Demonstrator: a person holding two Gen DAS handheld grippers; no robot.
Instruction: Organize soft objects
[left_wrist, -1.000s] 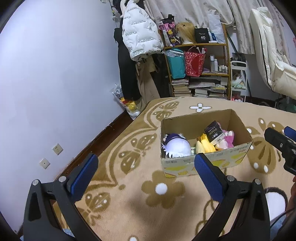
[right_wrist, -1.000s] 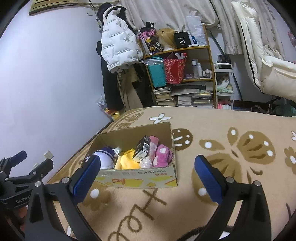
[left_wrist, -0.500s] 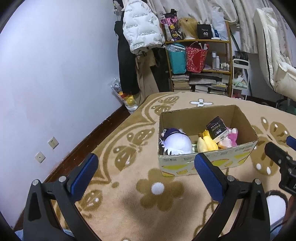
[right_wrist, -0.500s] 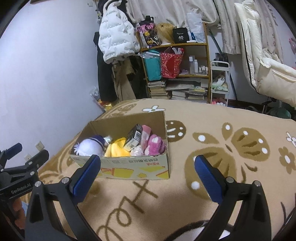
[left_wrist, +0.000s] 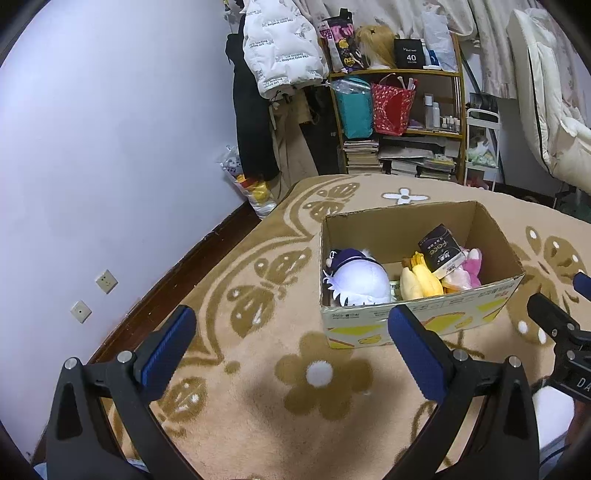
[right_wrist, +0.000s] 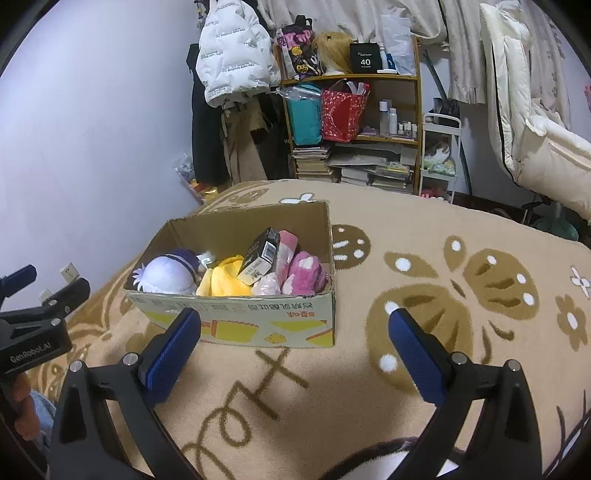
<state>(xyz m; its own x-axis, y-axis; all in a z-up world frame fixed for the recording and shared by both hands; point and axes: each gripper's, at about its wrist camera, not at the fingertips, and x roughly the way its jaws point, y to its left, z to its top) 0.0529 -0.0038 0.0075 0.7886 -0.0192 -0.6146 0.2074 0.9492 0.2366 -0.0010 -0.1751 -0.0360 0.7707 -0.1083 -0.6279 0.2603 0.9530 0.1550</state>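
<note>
Now closer to the cardboard box (left_wrist: 417, 269), both views raised and tipped down over the last second. Left tongs (left_wrist: 291, 345) and right tongs (right_wrist: 293, 345) spread wide, empty. Ahead, between the two: plush toys (right_wrist: 168, 275) packed inside the box beside a dark packet (right_wrist: 260, 254), fitting either a finished sort or one waiting.

Tan carpet (right_wrist: 424, 229) patterned with brown butterflies and white-dotted flowers, brown cardboard box (right_wrist: 236, 325) printed yellow, white-and-purple plush (right_wrist: 166, 275), yellow plush (right_wrist: 221, 282), pink plush (right_wrist: 304, 273).

Both wrist views: shared cardboard box (left_wrist: 417, 321)
</note>
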